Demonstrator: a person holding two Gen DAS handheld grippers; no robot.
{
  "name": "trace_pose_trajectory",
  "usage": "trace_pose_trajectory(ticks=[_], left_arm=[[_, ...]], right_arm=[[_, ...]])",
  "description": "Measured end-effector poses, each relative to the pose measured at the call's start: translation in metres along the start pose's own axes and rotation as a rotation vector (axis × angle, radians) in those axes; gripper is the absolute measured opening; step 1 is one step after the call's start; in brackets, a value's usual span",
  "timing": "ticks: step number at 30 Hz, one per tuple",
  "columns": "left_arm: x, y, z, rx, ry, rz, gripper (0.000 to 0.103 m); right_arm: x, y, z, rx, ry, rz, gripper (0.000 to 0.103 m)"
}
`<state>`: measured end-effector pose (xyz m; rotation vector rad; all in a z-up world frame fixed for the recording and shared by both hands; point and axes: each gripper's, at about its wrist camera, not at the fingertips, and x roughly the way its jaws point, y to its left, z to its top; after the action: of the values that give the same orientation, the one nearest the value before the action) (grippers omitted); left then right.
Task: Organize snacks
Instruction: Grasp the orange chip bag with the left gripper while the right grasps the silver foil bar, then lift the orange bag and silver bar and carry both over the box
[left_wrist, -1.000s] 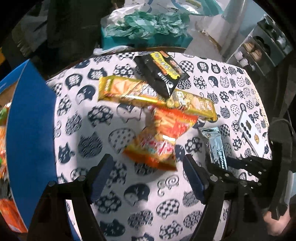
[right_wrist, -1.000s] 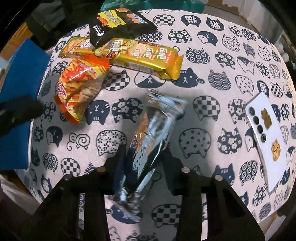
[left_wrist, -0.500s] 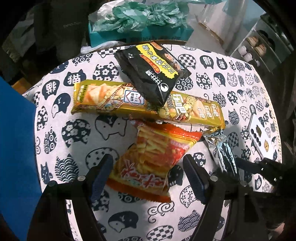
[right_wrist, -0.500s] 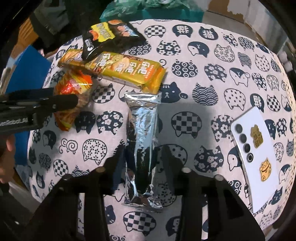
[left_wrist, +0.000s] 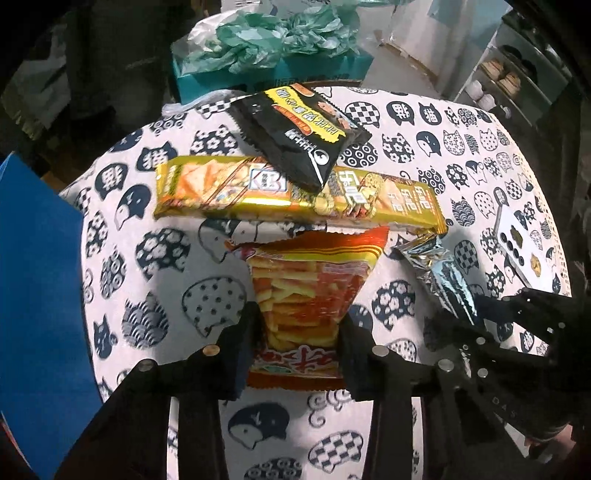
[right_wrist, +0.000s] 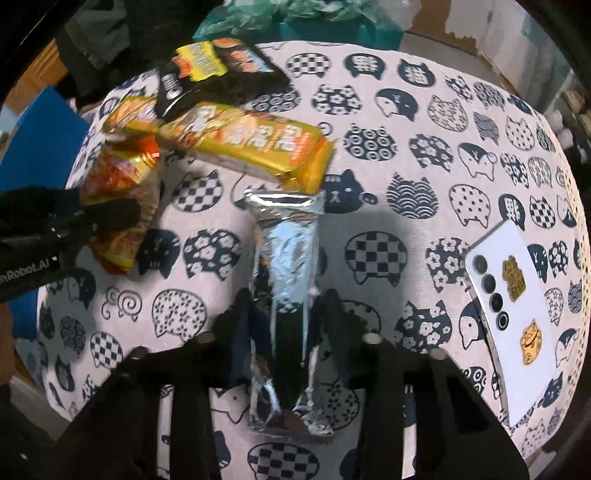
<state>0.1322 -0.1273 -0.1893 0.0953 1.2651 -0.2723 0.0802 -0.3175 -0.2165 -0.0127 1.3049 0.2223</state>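
On the cat-print tablecloth (right_wrist: 424, 122) lay four snacks: one black crinkly packet (left_wrist: 299, 136), one long gold wrapper (left_wrist: 236, 192), one orange chip bag (left_wrist: 310, 288), one silver foil pouch (right_wrist: 288, 258), plus one white phone (right_wrist: 517, 306).

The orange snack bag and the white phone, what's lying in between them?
The silver foil packet lies between the orange snack bag and the white phone, on the cat-print cloth. The right wrist view shows it best.

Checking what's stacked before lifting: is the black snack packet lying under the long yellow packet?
No, the black packet lies on top, overlapping the yellow packet.
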Motion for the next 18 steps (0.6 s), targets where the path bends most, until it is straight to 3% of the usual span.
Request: trace_pose_trajectory(ticks=[12,18], left_arm=[[-0.044,0.013,-0.025,-0.021,-0.027,-0.005,0.037],[-0.077,0.016,-0.036,-0.012,-0.073,-0.014,0.036]], right_arm=[[-0.038,0.012,0.004,-0.019,-0.044,0.039,0.031],[-0.083,0.048,-0.003,-0.043,-0.085,0.061,0.031]])
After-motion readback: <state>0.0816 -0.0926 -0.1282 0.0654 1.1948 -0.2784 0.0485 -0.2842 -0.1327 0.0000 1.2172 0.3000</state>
